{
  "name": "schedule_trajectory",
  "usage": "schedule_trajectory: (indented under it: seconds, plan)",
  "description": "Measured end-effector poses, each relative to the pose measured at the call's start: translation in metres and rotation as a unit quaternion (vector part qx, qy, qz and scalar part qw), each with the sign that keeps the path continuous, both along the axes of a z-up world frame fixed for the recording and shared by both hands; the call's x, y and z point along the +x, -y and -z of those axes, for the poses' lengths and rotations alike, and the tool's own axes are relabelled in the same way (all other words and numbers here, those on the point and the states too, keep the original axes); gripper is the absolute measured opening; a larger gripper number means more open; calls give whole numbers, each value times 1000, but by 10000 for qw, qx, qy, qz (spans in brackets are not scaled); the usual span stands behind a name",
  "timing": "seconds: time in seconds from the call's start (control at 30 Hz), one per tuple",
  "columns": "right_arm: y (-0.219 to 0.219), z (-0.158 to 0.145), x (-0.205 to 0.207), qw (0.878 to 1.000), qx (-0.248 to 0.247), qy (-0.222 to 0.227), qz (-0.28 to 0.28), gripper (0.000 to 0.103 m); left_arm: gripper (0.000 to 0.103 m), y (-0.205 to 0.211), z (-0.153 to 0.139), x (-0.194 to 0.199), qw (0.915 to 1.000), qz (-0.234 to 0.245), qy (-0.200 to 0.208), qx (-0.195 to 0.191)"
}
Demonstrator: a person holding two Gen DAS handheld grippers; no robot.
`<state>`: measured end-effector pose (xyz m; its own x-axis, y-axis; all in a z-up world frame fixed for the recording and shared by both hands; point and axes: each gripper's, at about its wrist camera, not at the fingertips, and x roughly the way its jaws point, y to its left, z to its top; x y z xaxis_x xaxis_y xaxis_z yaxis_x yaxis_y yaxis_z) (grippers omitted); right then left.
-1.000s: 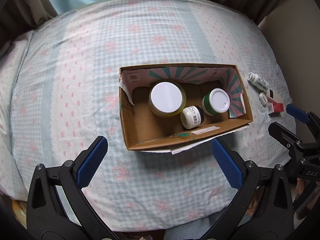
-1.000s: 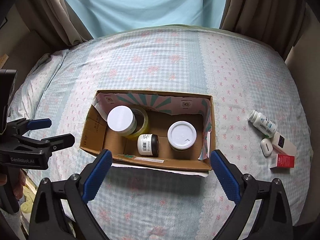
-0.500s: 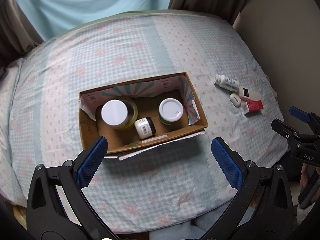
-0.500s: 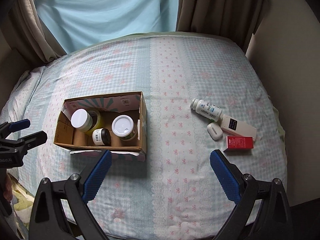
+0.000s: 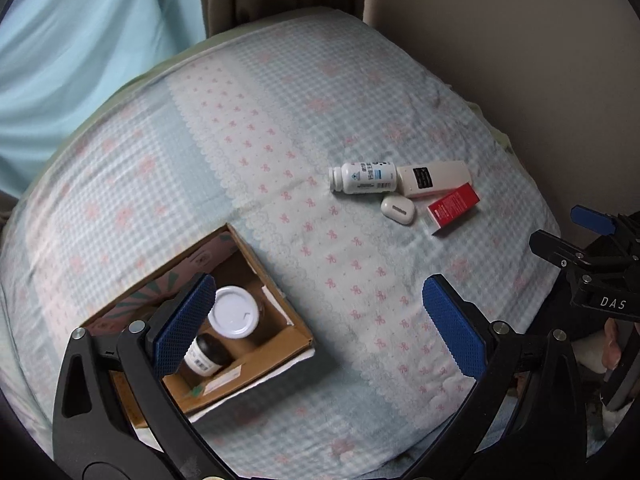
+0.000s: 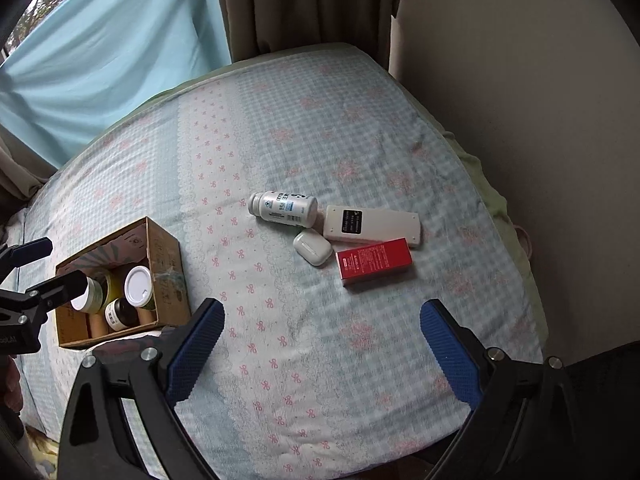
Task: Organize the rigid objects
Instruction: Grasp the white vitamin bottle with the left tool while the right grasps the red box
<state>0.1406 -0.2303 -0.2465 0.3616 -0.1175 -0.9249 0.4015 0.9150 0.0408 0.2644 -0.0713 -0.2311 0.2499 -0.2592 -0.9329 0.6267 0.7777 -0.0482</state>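
A cardboard box (image 6: 164, 276) on the bed holds a white-lidded jar (image 6: 137, 286), a small dark bottle (image 6: 120, 314) and a yellow jar (image 6: 94, 294); the box also shows in the left wrist view (image 5: 296, 328). To its right lie a white pill bottle (image 6: 284, 209), a white flat box (image 6: 372, 226), a white earbud case (image 6: 313, 247) and a red box (image 6: 374, 265). My right gripper (image 6: 322, 344) is open and empty, short of the red box. My left gripper (image 5: 320, 328) is open and empty, beside the cardboard box's right end.
The bed has a checked blue and pink sheet (image 6: 280, 140). A beige wall (image 6: 520, 80) runs close along its right edge. Curtains (image 6: 300, 4) hang behind the bed's far end. The loose objects also show in the left wrist view, around the pill bottle (image 5: 362, 177).
Both grippers have swung to the right, away from the cardboard box and toward the loose objects near the wall. Both stay open. Nothing on the bed has moved.
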Motion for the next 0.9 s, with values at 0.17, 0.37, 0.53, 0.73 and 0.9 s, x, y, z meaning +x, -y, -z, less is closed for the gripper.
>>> schedule_trajectory:
  seconds: [0.17, 0.37, 0.53, 0.73, 0.9]
  plan:
    - [34, 24, 8, 9945, 567, -130, 867, 98, 103, 59, 24, 31, 9961, 830, -27, 313]
    - [73, 73, 24, 9704, 1205, -345, 2064, 98, 103, 121, 80, 66, 9806, 1806, -220, 736]
    - [100, 121, 39, 9332, 1750, -400, 3114, 98, 103, 164, 134, 86, 9565, 2650, -272, 1187]
    - [115, 170, 48, 8825, 2077, -610, 4176, 97, 103, 197, 186, 96, 9176, 3587, -268, 1691]
    - [122, 194, 50, 8551, 2255, -710, 4613, 86, 103, 214, 220, 90, 8835, 4225, -413, 1979]
